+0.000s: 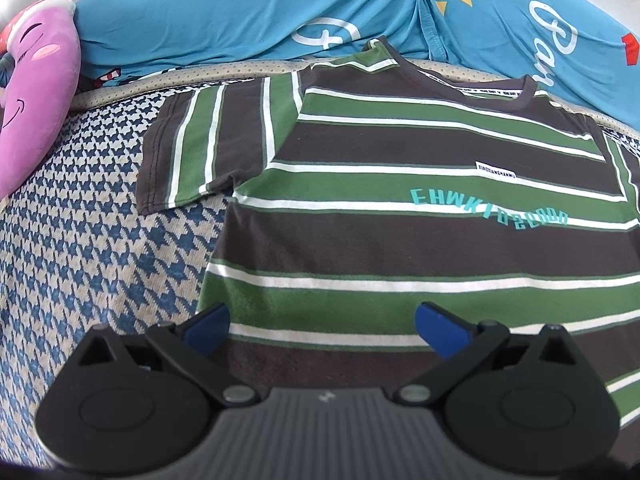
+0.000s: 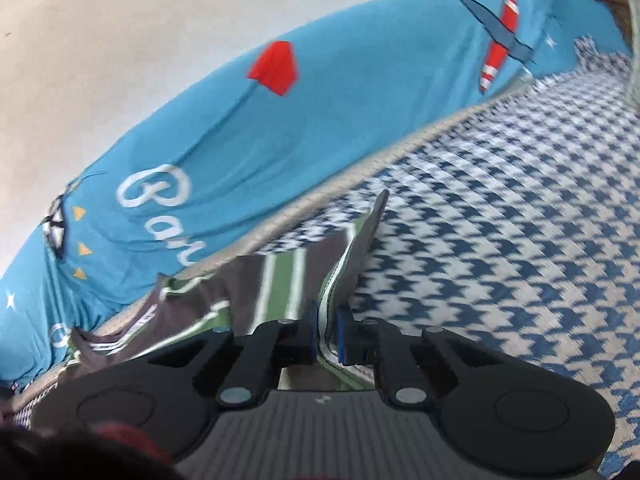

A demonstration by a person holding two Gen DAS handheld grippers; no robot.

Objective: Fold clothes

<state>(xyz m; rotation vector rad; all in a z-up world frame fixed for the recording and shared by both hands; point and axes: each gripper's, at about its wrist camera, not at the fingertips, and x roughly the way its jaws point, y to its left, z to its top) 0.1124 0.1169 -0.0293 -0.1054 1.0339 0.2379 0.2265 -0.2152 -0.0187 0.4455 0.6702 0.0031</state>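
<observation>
Left gripper (image 1: 322,326): released, blue pads wide apart, hovering over the shirt's lower hem, holding nothing.
Right gripper (image 2: 324,330): clenched on a raised fold of the shirt, at its sleeve side; cloth stands up between the pads.
Shirt (image 1: 400,216): brown, green and white stripes, teal lettering on the chest, lying flat, front up, on the mat; one sleeve (image 1: 200,144) spread out to the side, collar toward the blue cloth.
Mat (image 1: 100,240): blue and beige houndstooth, under the shirt.
Blue cloth (image 1: 240,16): printed bedding just behind the collar.
Pink plush (image 1: 36,92): at the mat's edge, apart from the sleeve.
</observation>
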